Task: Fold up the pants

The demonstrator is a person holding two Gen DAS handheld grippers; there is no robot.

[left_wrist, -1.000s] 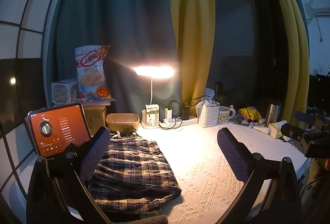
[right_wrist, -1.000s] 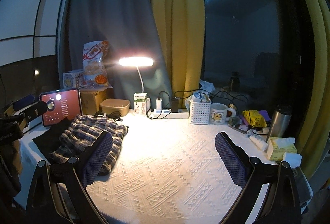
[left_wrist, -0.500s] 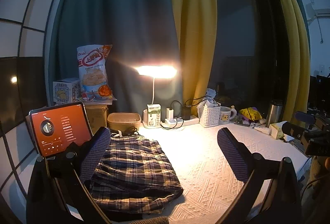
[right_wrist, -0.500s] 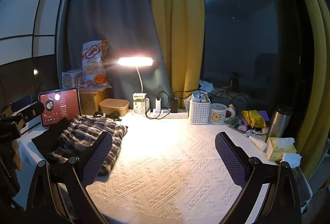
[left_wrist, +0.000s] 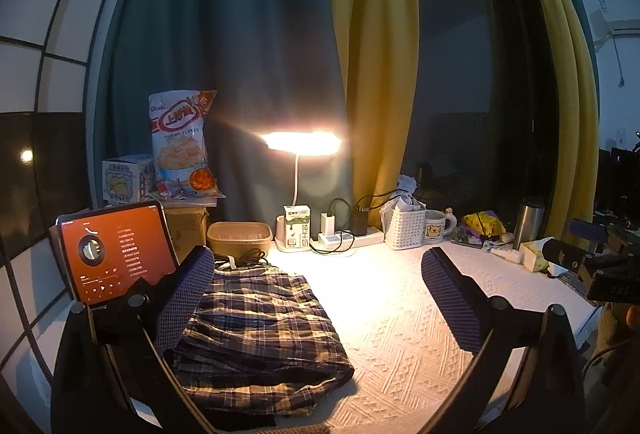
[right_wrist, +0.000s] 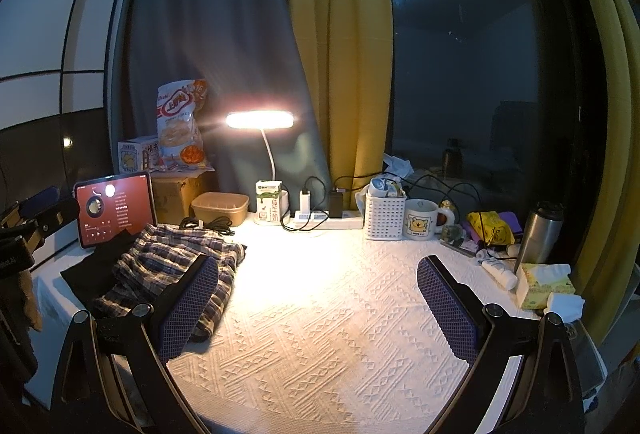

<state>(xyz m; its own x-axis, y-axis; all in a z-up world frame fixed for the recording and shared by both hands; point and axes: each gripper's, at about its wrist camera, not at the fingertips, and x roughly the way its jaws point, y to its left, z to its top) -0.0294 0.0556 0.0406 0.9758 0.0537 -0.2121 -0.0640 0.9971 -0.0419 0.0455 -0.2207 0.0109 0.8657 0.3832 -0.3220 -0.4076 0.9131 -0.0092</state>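
Fingers of the left gripper stand wide apart with nothing between them, raised above the counter under its white textured cloth; the left pad overlaps the near-left edge of the folded plaid pants in this view, though whether it touches them cannot be told. The pants lie in a compact folded stack at about 7 o'clock in the left wrist view, resting on a black garment that shows at their near edge. The right gripper is likewise spread wide and empty, over bare cloth, with the pants at its 9 o'clock, well clear of its right finger. Behind the pants at 10 o'clock a tablet stands propped, its screen glowing orange-red. Beyond it a beige tub sits at 11 o'clock, with a coiled black cable just in front. At 12 o'clock a milk carton stands beside a white power strip under a lit desk lamp. Toward 1 o'clock are a white basket, a bear mug and a steel flask. A shrimp-flakes bag leans against the teal curtain far left, with the yellow curtain just beside that.
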